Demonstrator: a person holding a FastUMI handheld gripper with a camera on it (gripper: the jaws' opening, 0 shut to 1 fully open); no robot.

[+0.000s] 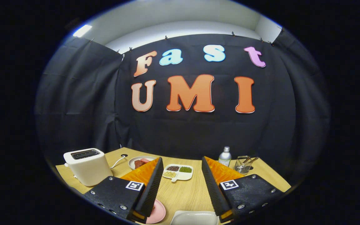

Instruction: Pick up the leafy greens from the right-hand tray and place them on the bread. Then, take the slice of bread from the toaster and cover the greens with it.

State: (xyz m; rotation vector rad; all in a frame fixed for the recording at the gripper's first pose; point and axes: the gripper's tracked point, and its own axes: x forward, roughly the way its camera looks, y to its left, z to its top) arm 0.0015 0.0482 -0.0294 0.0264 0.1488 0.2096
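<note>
One white toaster (87, 166) on the wooden table (183, 193) left of the fingers, one white tray (195, 217) between fingertips, gripper (182, 184) spread wide, holding nothing, one pink plate (157, 212), one divided dish (178, 172), one bottle (225, 157), one wire basket (243, 165).

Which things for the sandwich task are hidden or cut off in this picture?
- Gripper open, holding nothing.
- Pink plate, gripper view: mostly behind the left finger; any bread on it is hidden.
- White tray: cut off by the view's edge; no greens visible.
- Toaster: slot dark, bread not discernible.
</note>
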